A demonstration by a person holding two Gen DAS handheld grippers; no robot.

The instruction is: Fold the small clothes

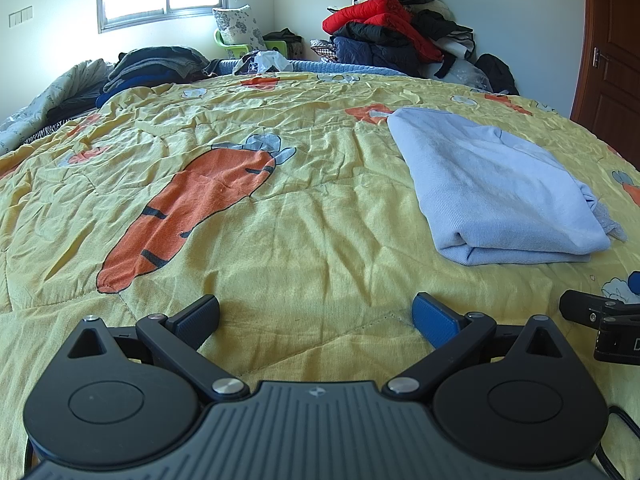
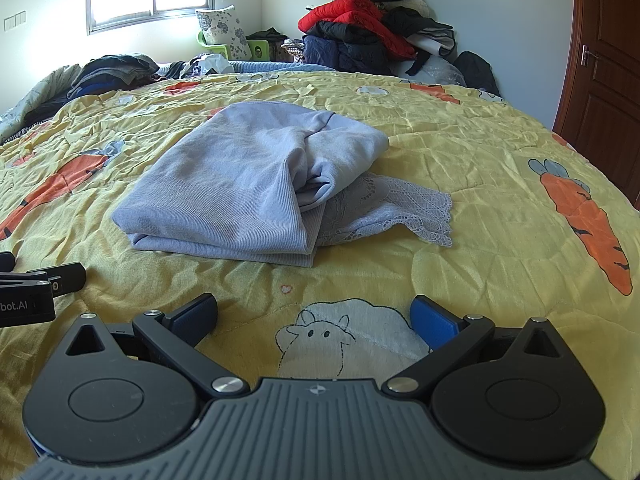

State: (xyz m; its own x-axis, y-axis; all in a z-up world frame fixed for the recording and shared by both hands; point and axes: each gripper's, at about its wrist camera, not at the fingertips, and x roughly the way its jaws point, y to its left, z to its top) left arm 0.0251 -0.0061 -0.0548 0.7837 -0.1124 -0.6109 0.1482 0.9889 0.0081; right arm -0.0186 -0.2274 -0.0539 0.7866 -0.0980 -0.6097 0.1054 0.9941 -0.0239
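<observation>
Both hand-held grippers gape empty: left (image 1: 316, 318), right (image 2: 314, 318). I'd tuck the lace edge (image 2: 416, 212) at 1 o'clock under the top (image 2: 240, 184) on the bed (image 2: 480, 152), I judge

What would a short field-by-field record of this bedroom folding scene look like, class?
surface: yellow carrot-print quilt
garment: light blue top, folded, lace edge sticking out on one side
left gripper: jaws open, empty, short of the garment
right gripper: jaws open, empty
background: clothes pile by the wall
</observation>
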